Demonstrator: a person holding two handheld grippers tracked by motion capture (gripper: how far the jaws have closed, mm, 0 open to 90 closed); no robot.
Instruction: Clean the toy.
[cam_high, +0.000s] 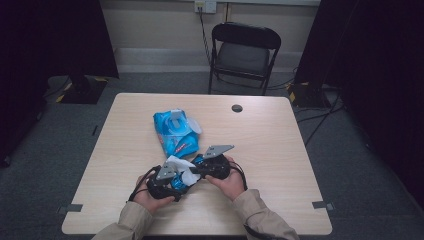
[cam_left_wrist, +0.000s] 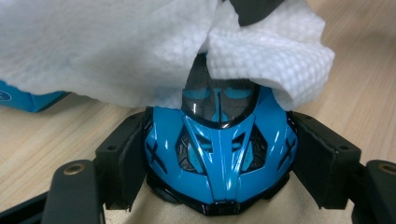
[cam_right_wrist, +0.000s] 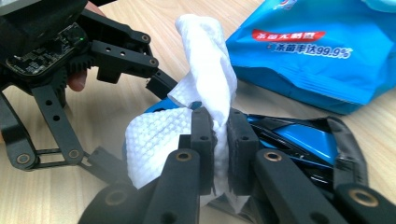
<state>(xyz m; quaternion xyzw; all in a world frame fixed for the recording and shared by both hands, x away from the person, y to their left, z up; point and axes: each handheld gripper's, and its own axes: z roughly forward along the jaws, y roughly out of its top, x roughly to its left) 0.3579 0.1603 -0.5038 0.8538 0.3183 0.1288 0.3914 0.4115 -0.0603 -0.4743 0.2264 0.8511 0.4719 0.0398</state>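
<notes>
Left gripper view: white wipe (cam_left_wrist: 116, 51) drapes over blue toy car (cam_left_wrist: 219, 154), hiding its front.

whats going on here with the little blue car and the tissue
A person is wiping a blue toy car with a white wet wipe. The left tongs clamp the car by its sides, while the right tongs pinch the wipe and press it onto the car. An opened blue wipes pack lies on the table just behind.

Dim, soft overhead light; dark surroundings; slightly blurred close-ups.
</notes>
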